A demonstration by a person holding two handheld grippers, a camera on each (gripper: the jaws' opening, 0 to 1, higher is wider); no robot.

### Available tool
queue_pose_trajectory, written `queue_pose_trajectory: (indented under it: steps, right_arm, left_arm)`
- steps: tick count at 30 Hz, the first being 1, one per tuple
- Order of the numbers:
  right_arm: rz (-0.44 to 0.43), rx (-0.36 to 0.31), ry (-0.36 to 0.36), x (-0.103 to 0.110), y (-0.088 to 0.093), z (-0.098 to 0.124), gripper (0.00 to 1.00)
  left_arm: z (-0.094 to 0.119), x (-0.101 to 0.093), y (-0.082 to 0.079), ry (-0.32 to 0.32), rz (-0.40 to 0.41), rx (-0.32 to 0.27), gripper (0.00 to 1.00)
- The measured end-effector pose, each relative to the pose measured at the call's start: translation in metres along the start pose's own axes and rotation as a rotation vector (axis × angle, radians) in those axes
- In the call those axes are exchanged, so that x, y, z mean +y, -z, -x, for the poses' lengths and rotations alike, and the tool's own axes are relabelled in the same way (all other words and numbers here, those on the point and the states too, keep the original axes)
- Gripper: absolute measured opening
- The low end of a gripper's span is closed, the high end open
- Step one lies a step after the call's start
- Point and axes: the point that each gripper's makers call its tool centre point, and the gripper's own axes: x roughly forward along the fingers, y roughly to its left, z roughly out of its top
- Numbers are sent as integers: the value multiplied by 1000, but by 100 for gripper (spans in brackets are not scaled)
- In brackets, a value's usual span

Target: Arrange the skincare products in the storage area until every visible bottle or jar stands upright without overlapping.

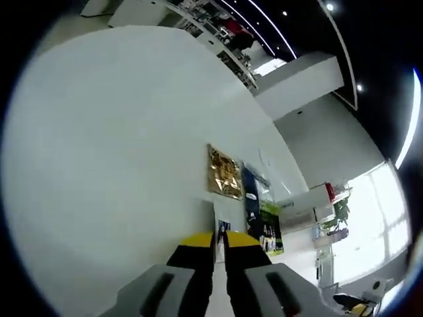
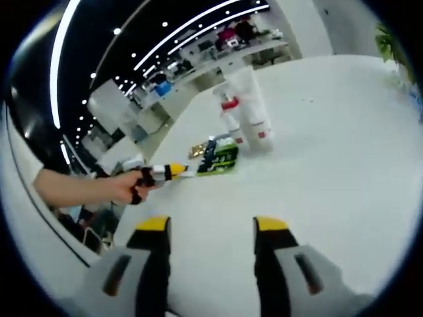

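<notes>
While the left gripper (image 1: 219, 239), jaws nearly closed and empty, is nosing toward flat sachets (image 1: 225, 173), the right gripper (image 2: 210, 226) is hovering wide open; gathering seems underway.

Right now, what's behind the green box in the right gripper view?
Behind the green box stand a tall white tube and a smaller white bottle with a red band, both upright. Their bases nearest the box are partly covered.

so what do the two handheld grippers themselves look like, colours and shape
Both match. The right gripper has two blocky light-grey jaws with dark recessed slots, black inner faces and yellow-capped tips. The left gripper has the same grey bodies, black faces and yellow tips. Seen from the right gripper view, it looks slim, black and yellow, in a bare hand; no sleeve is visible.
</notes>
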Motion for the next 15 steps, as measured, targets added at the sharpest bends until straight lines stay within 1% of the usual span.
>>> queue_pose_trajectory:
  steps: [6, 9, 13, 15]
  right_arm:
    - [9, 3, -5, 1, -2, -2, 48]
    - [7, 2, -7, 1, -2, -2, 48]
    - [5, 8, -9, 2, 2, -2, 48]
    - [6, 9, -10, 3, 3, -2, 48]
  left_arm:
    - [1, 1, -5, -8, -9, -13, 6]
    - [4, 4, -8, -42, -81, -17, 6]
    - [6, 4, -7, -52, -101, -9, 7]
    - [6, 5, -7, -51, -99, -7, 7]
